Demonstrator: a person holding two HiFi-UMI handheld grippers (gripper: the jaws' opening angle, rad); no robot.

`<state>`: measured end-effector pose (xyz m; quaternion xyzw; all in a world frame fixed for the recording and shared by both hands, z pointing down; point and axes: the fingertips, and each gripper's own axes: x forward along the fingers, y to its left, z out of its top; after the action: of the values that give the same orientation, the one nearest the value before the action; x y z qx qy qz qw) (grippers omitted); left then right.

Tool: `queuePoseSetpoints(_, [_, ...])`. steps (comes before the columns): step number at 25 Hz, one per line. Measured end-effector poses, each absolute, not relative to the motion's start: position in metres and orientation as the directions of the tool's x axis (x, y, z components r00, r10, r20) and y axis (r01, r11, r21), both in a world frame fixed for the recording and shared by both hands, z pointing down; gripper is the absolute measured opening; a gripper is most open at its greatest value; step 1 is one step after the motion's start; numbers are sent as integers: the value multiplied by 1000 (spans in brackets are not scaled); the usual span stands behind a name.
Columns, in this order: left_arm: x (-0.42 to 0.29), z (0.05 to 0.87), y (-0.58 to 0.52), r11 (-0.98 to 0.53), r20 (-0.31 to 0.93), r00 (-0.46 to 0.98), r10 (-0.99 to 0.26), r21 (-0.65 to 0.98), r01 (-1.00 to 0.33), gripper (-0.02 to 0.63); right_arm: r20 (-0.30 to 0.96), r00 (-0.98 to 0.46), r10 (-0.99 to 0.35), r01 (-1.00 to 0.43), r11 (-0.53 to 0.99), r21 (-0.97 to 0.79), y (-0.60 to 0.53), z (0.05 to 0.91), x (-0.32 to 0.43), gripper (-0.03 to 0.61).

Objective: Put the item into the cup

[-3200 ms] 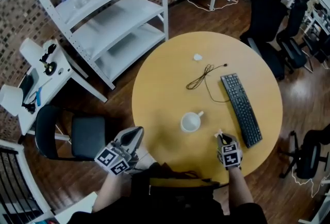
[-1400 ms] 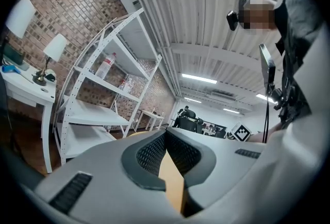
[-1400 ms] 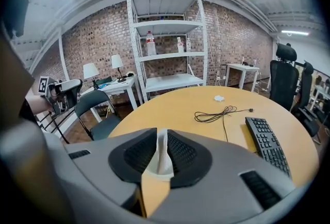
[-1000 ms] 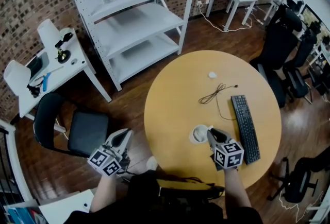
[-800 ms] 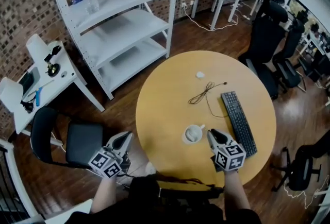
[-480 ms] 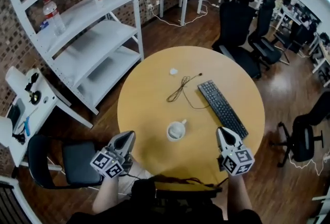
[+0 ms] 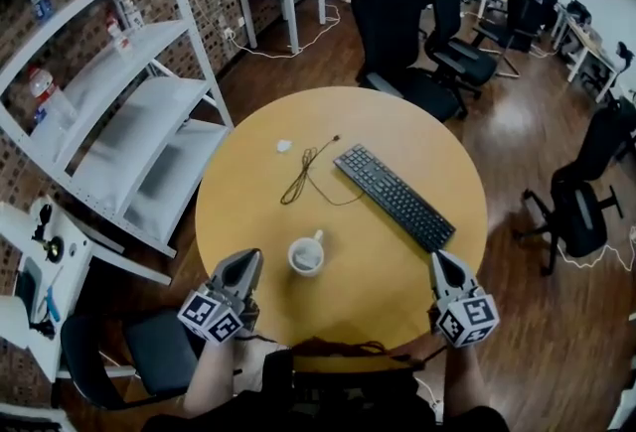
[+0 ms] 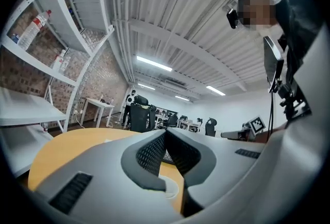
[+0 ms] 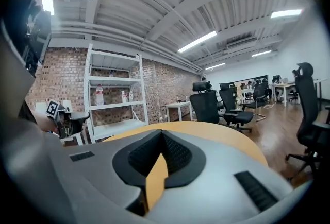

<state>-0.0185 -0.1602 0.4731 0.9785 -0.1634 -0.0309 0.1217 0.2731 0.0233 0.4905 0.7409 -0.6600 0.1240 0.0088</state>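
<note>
cup (image 7: pixel 305 255): white mug, upright on the round yellow table (image 7: pixel 417 137), near the person's edge, handle turned to the far side; its rim also shows low down in the left gripper view.
item: no view shows it clearly. neither claw carries anything, and the mug's inside is too small to read, so i cannot tell if something lies in it.
left gripper (image 7: pixel 247 261): hangs at the near-left edge of the table, well apart from the mug; jaws together at the tips with nothing between them.
right gripper (image 7: pixel 439 261): at the near-right edge, also well apart from the mug; jaws closing right up until they meet at the tips, nothing between them.
keyboard (image 7: pixel 395 197): black, lying diagonally beyond the mug, right of centre.
cable (image 7: pixel 308 172): thin dark loop to the left of the keyboard.
small white thing (image 7: pixel 283 146): beside the cable on the far left of the tabletop, untouched.
step in hand: i'd judge the drop is over or no carry is under way, since both claws are empty and off to the sides.
next move: look into the mug. if another piece must go in, a claw has to open, reach across, and come down straight over the rim so as not to tip the mug.
</note>
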Motion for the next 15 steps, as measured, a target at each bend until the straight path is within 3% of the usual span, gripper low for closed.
queuePoseSetpoints(15, [-41, 477, -149, -887, 5, 918, -396, 257, -383, -5, 184, 59, -981, -982, -90, -164, 12, 501, 281, 8])
